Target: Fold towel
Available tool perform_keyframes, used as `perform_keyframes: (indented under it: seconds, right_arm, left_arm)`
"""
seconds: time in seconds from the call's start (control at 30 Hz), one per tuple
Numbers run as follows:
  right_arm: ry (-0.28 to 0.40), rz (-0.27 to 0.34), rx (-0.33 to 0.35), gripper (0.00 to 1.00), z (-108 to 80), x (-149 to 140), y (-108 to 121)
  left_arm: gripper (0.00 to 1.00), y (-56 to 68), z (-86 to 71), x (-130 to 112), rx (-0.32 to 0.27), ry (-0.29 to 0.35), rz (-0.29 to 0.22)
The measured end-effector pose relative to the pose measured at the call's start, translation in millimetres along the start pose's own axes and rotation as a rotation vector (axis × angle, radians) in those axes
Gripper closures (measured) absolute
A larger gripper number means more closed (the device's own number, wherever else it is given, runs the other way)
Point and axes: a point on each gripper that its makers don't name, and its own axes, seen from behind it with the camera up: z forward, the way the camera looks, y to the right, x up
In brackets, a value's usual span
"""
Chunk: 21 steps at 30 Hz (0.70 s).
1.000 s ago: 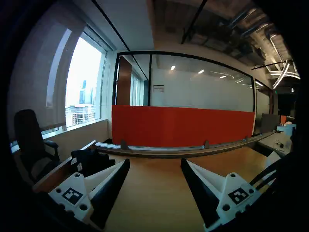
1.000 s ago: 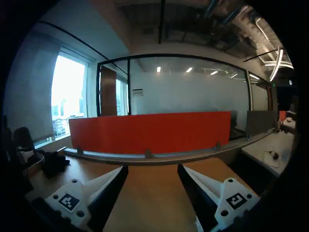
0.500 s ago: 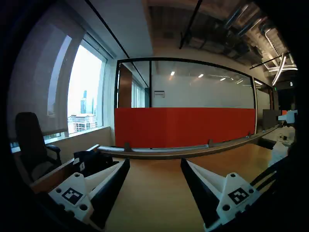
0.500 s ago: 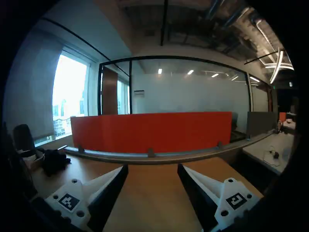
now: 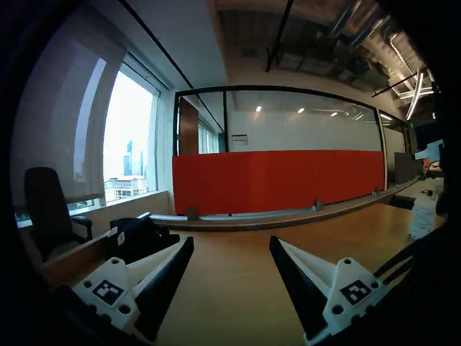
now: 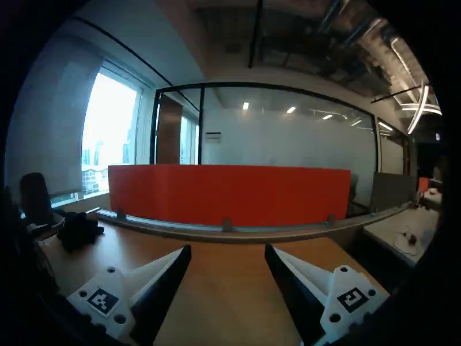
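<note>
Holding left gripper (image 5: 230, 239) and right gripper (image 6: 227, 247) above wooden desk (image 5: 340, 230), jaws spread wide, gripping nothing. Lying far right, perhaps, pale towel (image 5: 422, 216): likely soft, limp, light; taking by corners advised.

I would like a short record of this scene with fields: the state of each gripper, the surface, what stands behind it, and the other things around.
left gripper: open, nothing between the fingers
right gripper: open, nothing between the fingers
surface: wooden desk
behind the desk: orange divider, then a glass wall
on the desk: dark bundle, at the left end
left side of room: window, black chair
</note>
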Motion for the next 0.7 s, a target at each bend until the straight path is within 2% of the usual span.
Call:
perform_keyframes:
  seconds: [0.2, 0.5, 0.7]
  right_arm:
    - [-0.005, -0.005, -0.005, 0.01, 6.0, -11, -1]
    - [0.001, -0.027, 0.022, 0.01, 6.4, -19, -10]
    - [0.004, -0.022, 0.003, 0.01, 6.4, -25, -1]
  left_arm:
    - [0.03, 2.2, -1.3, -18, 0.006, -0.005, -0.018]
    - [0.02, 8.3, -4.2, -46, 0.004, -0.02, -0.039]
    - [0.02, 6.9, -6.6, -58, 0.014, -0.025, -0.046]
